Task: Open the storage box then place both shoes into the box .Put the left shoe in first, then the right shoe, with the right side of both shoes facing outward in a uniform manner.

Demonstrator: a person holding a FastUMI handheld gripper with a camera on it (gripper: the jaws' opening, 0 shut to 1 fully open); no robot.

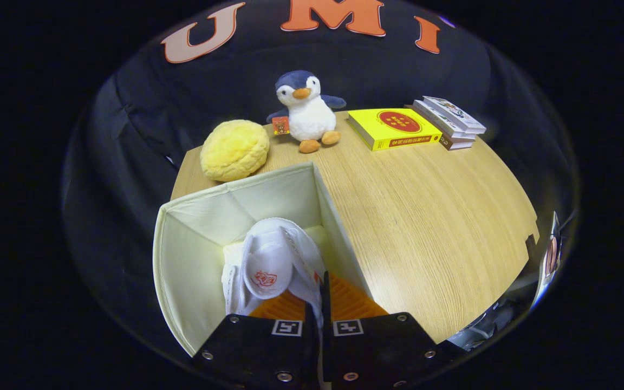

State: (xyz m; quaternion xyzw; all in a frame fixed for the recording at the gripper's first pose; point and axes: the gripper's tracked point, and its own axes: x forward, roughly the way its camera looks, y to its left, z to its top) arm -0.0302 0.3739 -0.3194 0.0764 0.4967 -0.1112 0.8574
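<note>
Lowering a white sneaker into the open cream fabric storage box (193,254).

The white lace-up sneaker (268,265) with an orange mark on its tongue is being held inside the box, its upper being pinched between the nearly closed fingers (320,303). Whether it is the left or right shoe cannot be told. A placing step is judged to be in hand; next, release is being called for once the shoe is resting on the box floor, right side outward.

One open storage box (193,254) holds one white shoe (268,265) pinched in the closed fingers of the one gripper (320,303), while the table (431,227) carries one plush penguin (305,111), one yellow cushion (234,150) and three books (417,127).
</note>
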